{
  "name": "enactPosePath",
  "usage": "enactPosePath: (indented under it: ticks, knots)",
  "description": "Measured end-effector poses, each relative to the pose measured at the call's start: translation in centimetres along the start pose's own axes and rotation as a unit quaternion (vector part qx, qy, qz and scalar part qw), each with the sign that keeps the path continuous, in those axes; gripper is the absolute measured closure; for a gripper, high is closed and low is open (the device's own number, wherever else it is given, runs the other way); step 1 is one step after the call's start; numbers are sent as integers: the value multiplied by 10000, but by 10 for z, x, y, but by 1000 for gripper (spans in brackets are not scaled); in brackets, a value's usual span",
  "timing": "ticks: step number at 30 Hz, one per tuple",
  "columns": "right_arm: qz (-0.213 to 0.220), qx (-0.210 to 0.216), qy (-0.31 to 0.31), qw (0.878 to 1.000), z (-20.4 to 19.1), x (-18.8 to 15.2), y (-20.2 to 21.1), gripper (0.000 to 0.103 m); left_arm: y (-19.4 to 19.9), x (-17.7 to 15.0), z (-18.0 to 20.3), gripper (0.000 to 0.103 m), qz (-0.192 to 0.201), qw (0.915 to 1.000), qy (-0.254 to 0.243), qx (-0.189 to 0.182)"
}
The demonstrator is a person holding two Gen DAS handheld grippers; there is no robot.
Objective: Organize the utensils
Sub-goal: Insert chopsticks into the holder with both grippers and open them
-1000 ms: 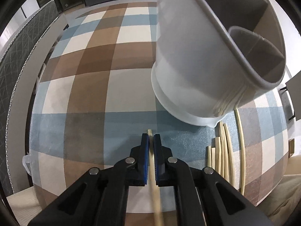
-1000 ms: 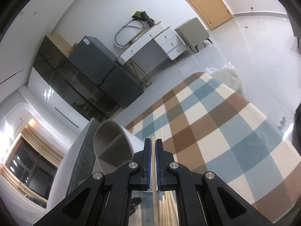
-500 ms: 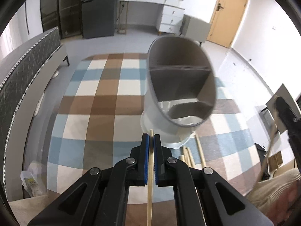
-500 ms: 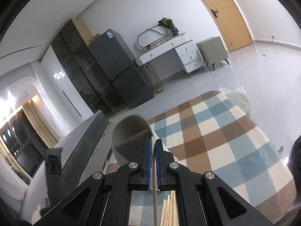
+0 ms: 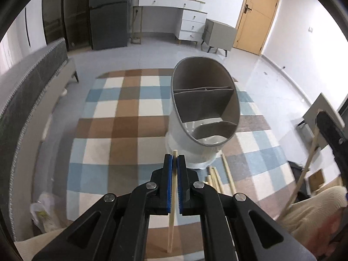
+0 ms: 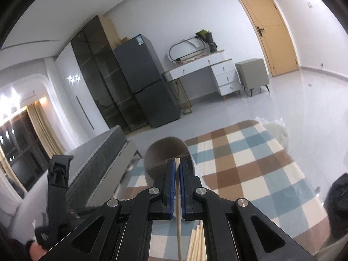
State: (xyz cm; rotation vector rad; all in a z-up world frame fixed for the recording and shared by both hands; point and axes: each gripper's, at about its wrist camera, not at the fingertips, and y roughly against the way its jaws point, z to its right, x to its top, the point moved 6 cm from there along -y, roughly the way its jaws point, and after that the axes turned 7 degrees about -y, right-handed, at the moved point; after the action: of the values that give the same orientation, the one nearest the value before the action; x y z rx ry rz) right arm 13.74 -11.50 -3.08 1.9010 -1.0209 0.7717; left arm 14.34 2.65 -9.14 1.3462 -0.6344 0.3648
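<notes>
Both grippers (image 5: 174,163) (image 6: 177,169) higher than before, one chopstick (image 5: 172,206) (image 6: 178,206) each.

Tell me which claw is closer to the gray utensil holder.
Left, as far as these views show. The left claw, shut on a chopstick, sits just short of the utensil holder. The right claw, shut on another chopstick, sits farther back, to the holder's right.

One utensil holder (image 5: 204,108); two held chopsticks (image 5: 172,200) (image 6: 178,195); roughly five loose chopsticks (image 5: 215,180) on rug (image 5: 121,117).
</notes>
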Motion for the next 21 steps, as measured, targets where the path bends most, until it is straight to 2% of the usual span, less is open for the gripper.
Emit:
enactPosePath:
  ticks: [11,21]
  knots:
    - [81,47,82,9999,-5,11,-4,99,20,18,0,103,91,9998,-72,-189]
    - [458,366,298,9978,-26,65,-24,99,54,72,-2,103,428,9971,6,-636]
